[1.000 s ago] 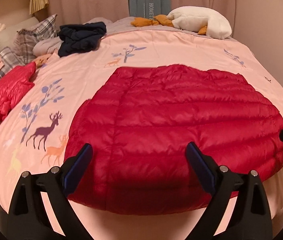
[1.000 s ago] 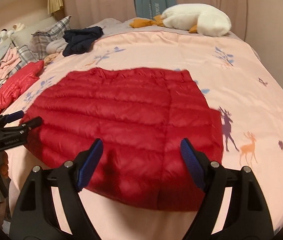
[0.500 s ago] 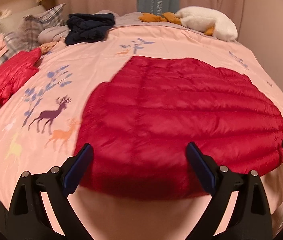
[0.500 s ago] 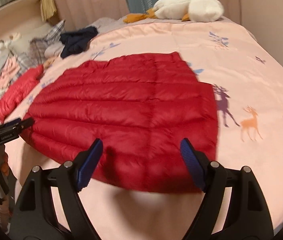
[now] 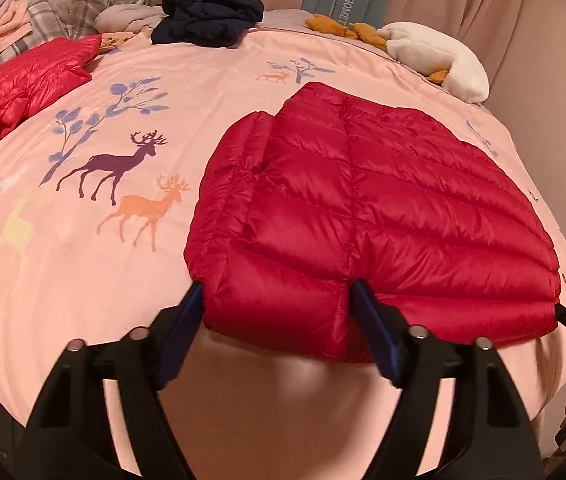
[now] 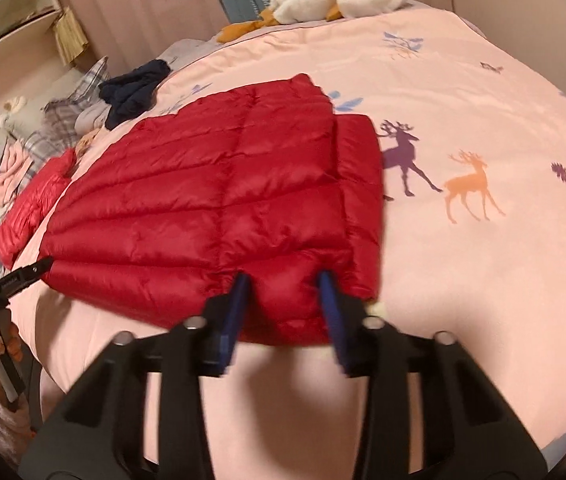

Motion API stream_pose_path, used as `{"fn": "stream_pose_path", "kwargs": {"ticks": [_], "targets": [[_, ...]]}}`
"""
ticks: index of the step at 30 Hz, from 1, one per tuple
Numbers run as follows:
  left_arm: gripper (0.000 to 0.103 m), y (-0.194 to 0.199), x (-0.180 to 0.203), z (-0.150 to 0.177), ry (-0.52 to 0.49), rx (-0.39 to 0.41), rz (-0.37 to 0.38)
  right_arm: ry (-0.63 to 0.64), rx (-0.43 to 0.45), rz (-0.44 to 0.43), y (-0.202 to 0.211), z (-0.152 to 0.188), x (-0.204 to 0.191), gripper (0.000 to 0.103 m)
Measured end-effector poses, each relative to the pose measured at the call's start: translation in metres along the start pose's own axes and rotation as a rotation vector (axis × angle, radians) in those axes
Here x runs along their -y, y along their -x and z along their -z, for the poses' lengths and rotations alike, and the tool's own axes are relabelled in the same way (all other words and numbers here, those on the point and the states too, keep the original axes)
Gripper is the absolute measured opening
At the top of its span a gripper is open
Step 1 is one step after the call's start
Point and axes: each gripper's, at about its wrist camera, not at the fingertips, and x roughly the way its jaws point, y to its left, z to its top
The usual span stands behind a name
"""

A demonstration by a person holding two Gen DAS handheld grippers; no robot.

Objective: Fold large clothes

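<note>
Jacket (image 5: 383, 208) in red lies near the front edge of the bed (image 5: 83, 280); my left gripper (image 5: 279, 308) and right gripper (image 6: 285, 294) both stand open around its hem.

Red down jacket (image 5: 383, 220): near hem hidden behind the blue pads of the left tool (image 5: 279, 308) and, in the right wrist view, the right tool (image 6: 283, 292), so whether the pads touch the fabric is not legible. Right wrist view blurred throughout. Second red jacket (image 5: 23, 80): cut off at the picture's left edge.
</note>
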Motion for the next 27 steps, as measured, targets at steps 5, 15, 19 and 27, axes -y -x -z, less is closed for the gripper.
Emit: {"fn": "stream_pose_path", "kwargs": {"ticks": [5, 15, 19, 27], "targets": [[0.066, -0.004, 0.001, 0.000, -0.019, 0.013, -0.022, -0.015, 0.003, 0.013, -0.007, 0.000, 0.007, 0.020], [0.069, 0.033, 0.008, 0.010, 0.000, 0.034, -0.060, -0.029, 0.110, -0.004, 0.040, 0.002, -0.001, 0.054], [0.075, 0.052, 0.030, 0.020, -0.050, 0.088, -0.034, 0.052, 0.133, -0.063, 0.050, 0.013, -0.031, 0.055], [0.075, 0.037, 0.092, 0.024, -0.154, 0.106, 0.025, 0.215, 0.220, -0.074, 0.027, 0.019, -0.104, 0.061]]}}
